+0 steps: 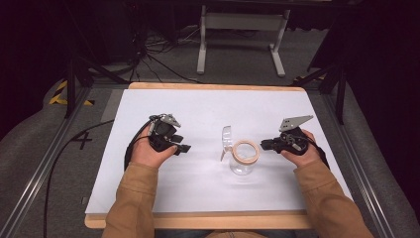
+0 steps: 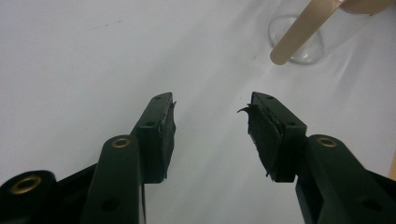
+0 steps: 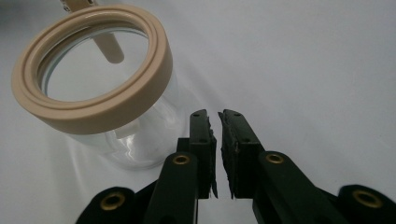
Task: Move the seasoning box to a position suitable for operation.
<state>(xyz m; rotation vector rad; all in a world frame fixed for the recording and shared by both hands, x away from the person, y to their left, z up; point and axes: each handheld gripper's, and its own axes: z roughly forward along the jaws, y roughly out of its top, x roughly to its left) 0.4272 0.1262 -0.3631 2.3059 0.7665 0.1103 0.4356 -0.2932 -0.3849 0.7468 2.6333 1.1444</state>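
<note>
A clear glass jar [image 1: 243, 166] with a beige ring [image 1: 246, 150] at its mouth stands near the middle of the white table [image 1: 198, 104]. Its clear lid [image 1: 227, 138] is flipped up on the left side. My left gripper [image 1: 184, 148] rests to the jar's left, well apart from it, open with nothing between its jaws [image 2: 210, 107]. From there I see the jar's base [image 2: 306, 49] and a beige tab [image 2: 299, 32] ahead. My right gripper [image 1: 262, 144] sits just right of the ring. Its jaws [image 3: 214, 116] stand almost together, nothing between them, beside the jar [image 3: 140, 130].
The white sheet lies on a wooden board whose edge [image 1: 198, 220] runs along the front. Metal rails [image 1: 44, 163] flank the table on both sides. A white frame [image 1: 242, 29] and cables [image 1: 148, 54] lie on the floor beyond the far edge.
</note>
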